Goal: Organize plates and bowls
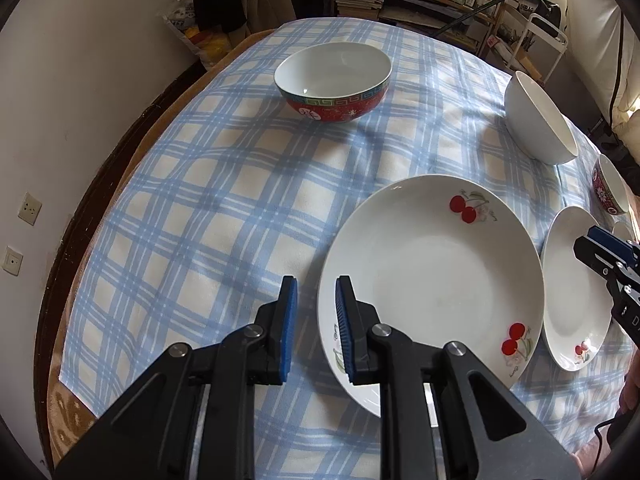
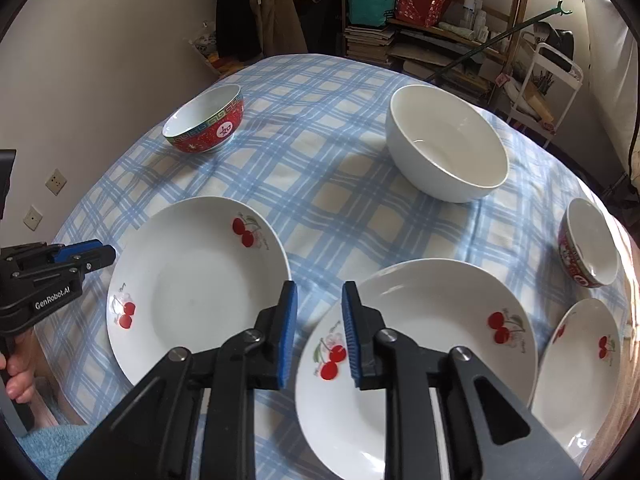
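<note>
On the checked cloth point(image 2: 320, 168), nothing is stacked yet. Left gripper point(image 1: 316, 320) and right gripper point(image 2: 319, 320) hover, jaws apart, empty. Judged next: clamp a cherry plate point(image 2: 192, 280) rim for stacking.

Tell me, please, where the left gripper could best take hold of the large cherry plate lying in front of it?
Probably by the near left rim of the large cherry plate. The plate lies flat on the checked tablecloth with a raised, sloping edge, and the open left gripper already straddles that edge, one finger outside and one over the plate. Coming in low from the near side, it could close on the thin rim.
</note>
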Available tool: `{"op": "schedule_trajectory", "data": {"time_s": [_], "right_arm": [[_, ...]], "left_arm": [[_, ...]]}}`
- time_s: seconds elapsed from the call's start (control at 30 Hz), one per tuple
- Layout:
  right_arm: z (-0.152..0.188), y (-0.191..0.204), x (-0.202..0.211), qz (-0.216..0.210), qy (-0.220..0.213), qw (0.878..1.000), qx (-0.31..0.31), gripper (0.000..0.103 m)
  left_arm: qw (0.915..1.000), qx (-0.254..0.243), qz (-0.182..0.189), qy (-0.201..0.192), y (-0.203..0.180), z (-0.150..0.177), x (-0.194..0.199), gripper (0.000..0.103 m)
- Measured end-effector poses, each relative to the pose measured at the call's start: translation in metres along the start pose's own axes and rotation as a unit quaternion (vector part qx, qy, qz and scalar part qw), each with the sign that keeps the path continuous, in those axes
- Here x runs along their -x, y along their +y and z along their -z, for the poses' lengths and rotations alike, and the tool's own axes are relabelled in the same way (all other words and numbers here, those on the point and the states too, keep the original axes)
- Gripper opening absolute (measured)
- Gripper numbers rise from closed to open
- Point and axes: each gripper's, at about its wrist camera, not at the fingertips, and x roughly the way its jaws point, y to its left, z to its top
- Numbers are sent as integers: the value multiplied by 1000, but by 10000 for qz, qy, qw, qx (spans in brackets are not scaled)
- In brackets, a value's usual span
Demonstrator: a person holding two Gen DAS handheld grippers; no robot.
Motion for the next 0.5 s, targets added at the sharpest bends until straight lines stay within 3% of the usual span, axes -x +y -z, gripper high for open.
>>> {"op": "schedule_trajectory", "data": {"time_s": [0.1, 0.27, 0.33, 0.43, 0.5], "right_arm": [[3, -16, 15, 158, -91, 9998, 28, 49], [4, -46, 30, 388, -148, 9991, -37, 65], [4, -58, 35, 448, -197, 9988, -87, 77], [5, -75, 38, 511, -244, 9981, -244, 95], [5, -86, 40, 517, -291, 9975, -385, 96]], "left_arm": [[9999, -121, 65, -103, -13, -1, 9, 33], [9987, -382, 60, -345, -42, 2, 24, 59], [9984, -369, 100, -411, -52, 4, 28, 80], [9982, -286, -20, -518, -64, 5, 32, 85], [9982, -193, -79, -569, -71, 6, 37, 86]]}}
